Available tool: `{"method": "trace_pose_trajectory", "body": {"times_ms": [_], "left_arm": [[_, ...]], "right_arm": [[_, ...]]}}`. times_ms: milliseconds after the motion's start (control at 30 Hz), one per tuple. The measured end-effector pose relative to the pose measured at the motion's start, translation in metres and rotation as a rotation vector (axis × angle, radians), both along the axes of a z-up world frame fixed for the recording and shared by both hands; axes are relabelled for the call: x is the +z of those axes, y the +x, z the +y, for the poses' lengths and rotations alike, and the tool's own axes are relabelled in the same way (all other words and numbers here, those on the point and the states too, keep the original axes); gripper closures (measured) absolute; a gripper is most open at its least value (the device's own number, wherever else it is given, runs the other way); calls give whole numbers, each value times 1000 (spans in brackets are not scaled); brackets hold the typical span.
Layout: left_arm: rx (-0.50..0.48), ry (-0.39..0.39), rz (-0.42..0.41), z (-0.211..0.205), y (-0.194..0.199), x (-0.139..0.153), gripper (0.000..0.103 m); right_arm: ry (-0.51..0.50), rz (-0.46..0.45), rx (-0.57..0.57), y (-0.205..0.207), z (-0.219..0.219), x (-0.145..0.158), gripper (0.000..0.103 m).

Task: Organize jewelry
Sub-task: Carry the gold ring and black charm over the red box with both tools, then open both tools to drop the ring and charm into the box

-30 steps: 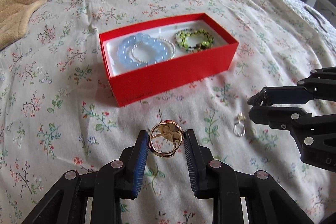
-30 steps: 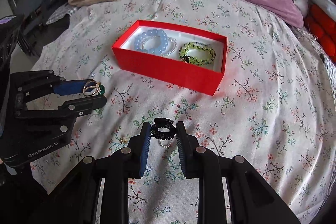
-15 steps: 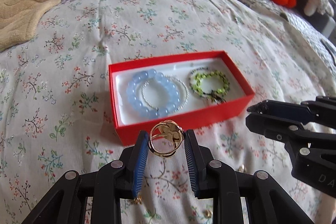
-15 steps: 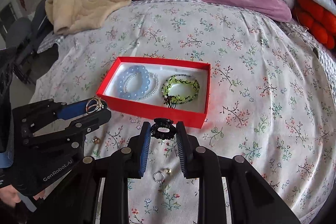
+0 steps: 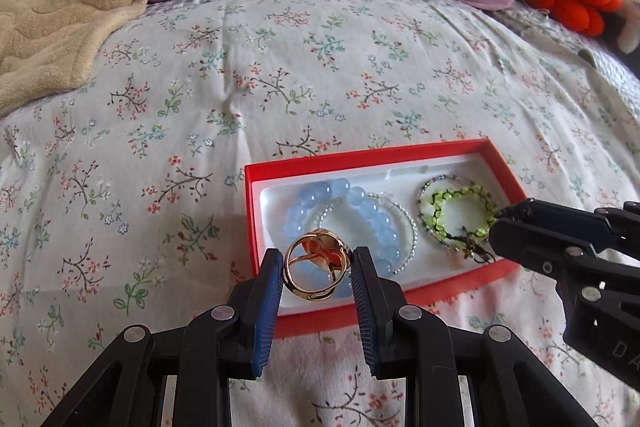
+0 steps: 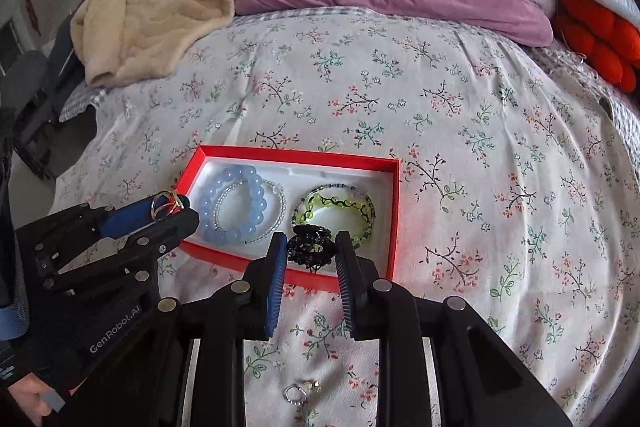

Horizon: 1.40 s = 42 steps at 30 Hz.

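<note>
Over the red box's (image 5: 460, 153) near-left corner, the left gripper (image 5: 318, 273) is clenching a gold ring (image 5: 314, 273); over its near-right end, the right gripper (image 6: 310, 253) is gripping a black ring (image 6: 310, 247). Both, I judge, are about to lower and release inside.

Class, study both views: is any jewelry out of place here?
Yes. A small silver ring and a tiny gold piece lie loose on the bedspread, outside the red box holding the bracelets. The left gripper holds a gold ring, the right gripper a black one.
</note>
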<state>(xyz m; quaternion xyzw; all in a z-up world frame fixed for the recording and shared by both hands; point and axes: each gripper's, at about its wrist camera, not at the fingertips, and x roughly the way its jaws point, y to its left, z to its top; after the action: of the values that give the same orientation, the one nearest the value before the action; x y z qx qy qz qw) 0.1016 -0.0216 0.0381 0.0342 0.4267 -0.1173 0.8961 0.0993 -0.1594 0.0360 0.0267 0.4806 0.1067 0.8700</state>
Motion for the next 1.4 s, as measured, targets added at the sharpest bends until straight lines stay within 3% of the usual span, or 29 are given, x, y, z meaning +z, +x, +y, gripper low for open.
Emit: {"method": "trace_pose_trajectory", "body": {"times_ms": [433, 733, 867, 1133, 1167, 1300, 1400], "left_arm": [[-18, 29, 1, -7, 11, -11, 74], [-20, 44, -15, -9, 10, -6, 74], [-29, 54, -24, -10, 6, -3, 59], [-43, 59, -20, -6, -4, 3, 45], [-46, 66, -21, -6, -5, 3, 43], [-52, 100, -33, -6, -13, 5, 30], [-62, 117, -38, -6, -19, 7, 23]], "right_arm": [[-11, 26, -49, 22, -12, -23, 77], [0, 38, -40, 22, -16, -22, 76], [2, 44, -31, 20, -17, -20, 75], [-4, 49, -22, 12, -22, -11, 74], [2, 51, -23, 11, -23, -9, 70], [1, 36, -33, 4, -27, -1, 38], [-2, 24, -36, -3, -29, 6, 37]]}}
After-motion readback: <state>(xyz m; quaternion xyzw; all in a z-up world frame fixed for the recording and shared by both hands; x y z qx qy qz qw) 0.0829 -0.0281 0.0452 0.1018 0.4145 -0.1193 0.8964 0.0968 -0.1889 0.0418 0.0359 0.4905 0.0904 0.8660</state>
